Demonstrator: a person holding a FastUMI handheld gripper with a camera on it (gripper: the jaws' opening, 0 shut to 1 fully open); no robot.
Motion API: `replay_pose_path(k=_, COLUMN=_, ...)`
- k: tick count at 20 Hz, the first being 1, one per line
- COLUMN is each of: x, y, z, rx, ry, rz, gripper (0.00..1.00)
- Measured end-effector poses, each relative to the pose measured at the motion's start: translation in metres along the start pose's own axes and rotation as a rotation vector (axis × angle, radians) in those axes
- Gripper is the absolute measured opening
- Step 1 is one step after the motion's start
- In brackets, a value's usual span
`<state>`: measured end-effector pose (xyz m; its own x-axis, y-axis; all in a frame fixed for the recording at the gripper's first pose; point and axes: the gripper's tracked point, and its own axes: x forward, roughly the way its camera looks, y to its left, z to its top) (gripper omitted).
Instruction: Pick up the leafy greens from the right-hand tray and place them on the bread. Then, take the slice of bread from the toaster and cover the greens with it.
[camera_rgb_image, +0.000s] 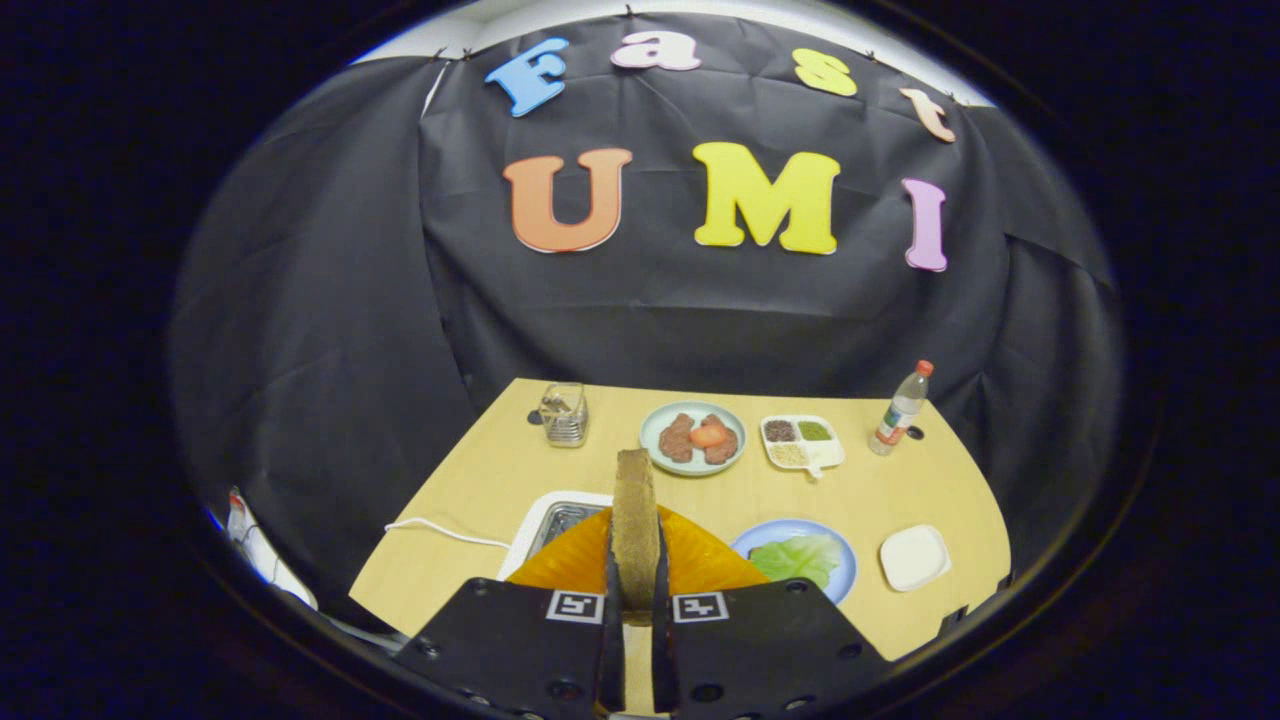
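Note:
A brown slice of bread (635, 525) stands upright and edge-on between my fingers, with my gripper (636, 580) shut on its two faces. Below and to the left of it is the white toaster (553, 522), its metal slot showing. An orange dish (705, 562) lies right under the gripper, mostly hidden by the fingers and the slice. Just right of the fingers, the leafy greens (797, 558) lie flat on a light blue plate (846, 565). I cannot tell whether bread lies under the greens.
Beyond the slice, a pale plate (655, 422) holds meat patties and a tomato slice. To its right stand a divided condiment tray (803, 442) and a bottle (900, 408); a glass jar (564, 413) stands at the far left. A white square dish (915, 557) sits near the table's right edge, and a white cable (440, 530) runs left.

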<state>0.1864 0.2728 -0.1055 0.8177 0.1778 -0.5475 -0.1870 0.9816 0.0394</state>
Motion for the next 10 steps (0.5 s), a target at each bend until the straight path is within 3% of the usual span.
replay_pose_path(k=10, x=0.054, y=-0.105, z=-0.054, rx=0.078, ry=0.061, rz=-0.129, gripper=0.10)
